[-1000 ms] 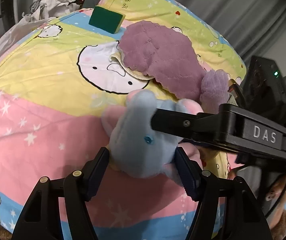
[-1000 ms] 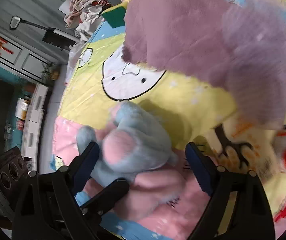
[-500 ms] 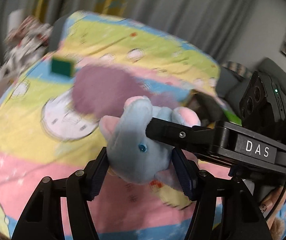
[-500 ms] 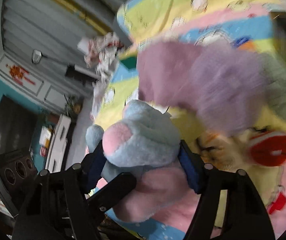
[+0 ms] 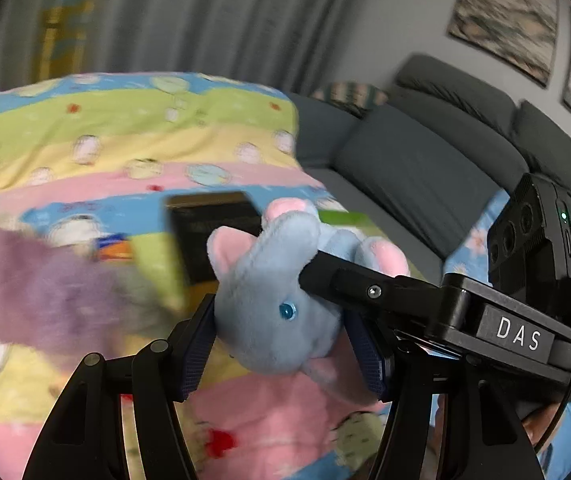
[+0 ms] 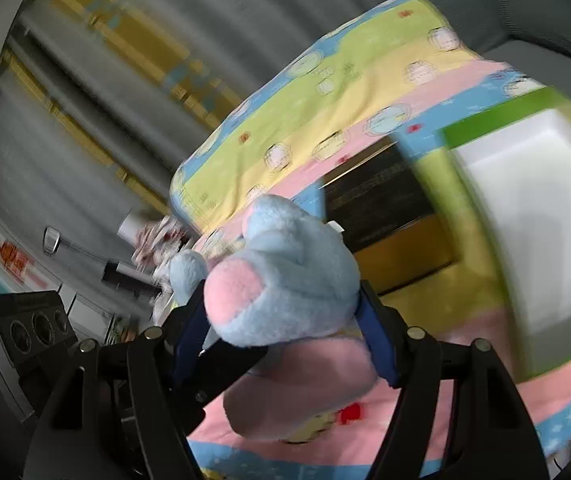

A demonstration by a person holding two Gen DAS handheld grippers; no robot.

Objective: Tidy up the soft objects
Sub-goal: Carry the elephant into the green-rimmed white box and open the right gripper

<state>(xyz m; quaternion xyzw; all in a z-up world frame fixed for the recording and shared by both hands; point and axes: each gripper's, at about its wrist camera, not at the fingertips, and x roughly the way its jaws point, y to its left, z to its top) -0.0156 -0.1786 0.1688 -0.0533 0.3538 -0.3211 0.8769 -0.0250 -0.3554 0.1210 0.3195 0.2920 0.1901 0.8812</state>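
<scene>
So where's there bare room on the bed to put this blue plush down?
Both grippers, left and right, grip the blue plush. Bare quilt lies on the far yellow-green stripes, behind the dark box. Near pink stripe below the plush looks free too. It is crowded around the purple plush and the green-rimmed bin.

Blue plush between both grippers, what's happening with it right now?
Both handheld grippers are clamped on the blue and pink plush toy: the left gripper pinches its head and the right gripper grips it from the other side. The toy is held up off the patterned blanket. A green-rimmed white bin sits just ahead, blurred.
</scene>
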